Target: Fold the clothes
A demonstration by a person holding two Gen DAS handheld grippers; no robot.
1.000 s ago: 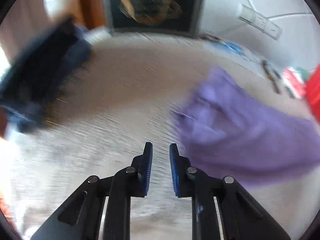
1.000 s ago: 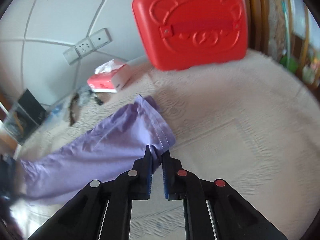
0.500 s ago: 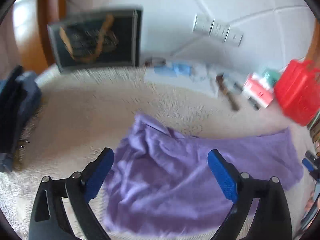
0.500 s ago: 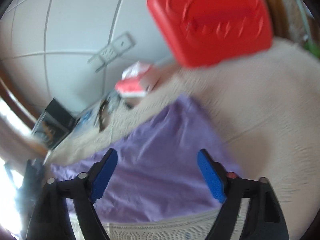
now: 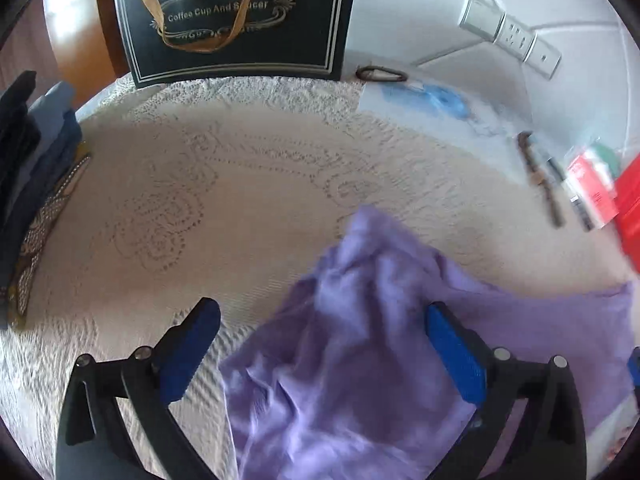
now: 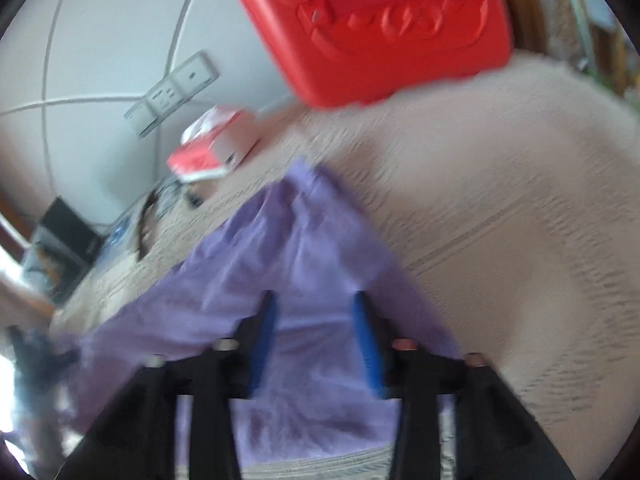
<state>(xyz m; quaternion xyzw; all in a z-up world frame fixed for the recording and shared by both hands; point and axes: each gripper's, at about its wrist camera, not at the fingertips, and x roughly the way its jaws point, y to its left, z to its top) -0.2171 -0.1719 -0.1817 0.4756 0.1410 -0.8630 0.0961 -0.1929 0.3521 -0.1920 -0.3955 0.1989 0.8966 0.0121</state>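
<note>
A lilac garment [image 5: 360, 360] lies crumpled on the cream lace tablecloth [image 5: 200, 200]. My left gripper [image 5: 320, 306] hovers over its bunched left end. Its jaws are opening and stand very wide, the cloth lies below and between the blue pads, and nothing is gripped. In the right wrist view the same garment [image 6: 300, 248] stretches from the lower left up toward a red tissue box. My right gripper [image 6: 314, 296] is low over its near end with its jaws partly apart and closing. Cloth shows between the fingers, but the pads do not press on it.
A dark gift bag [image 5: 236, 20] stands at the back against the wall. A stack of dark blue clothes [image 5: 32, 152] sits at the left edge. A red plastic case [image 6: 372, 28] and a tissue box [image 6: 216, 148] stand at the far right, with small items [image 5: 544, 180] nearby.
Both grippers went from nearly shut to open. The right one let go of the garment's hem, sank over the cloth, then narrowed a little. The left one swung across onto the garment's bunched end.
</note>
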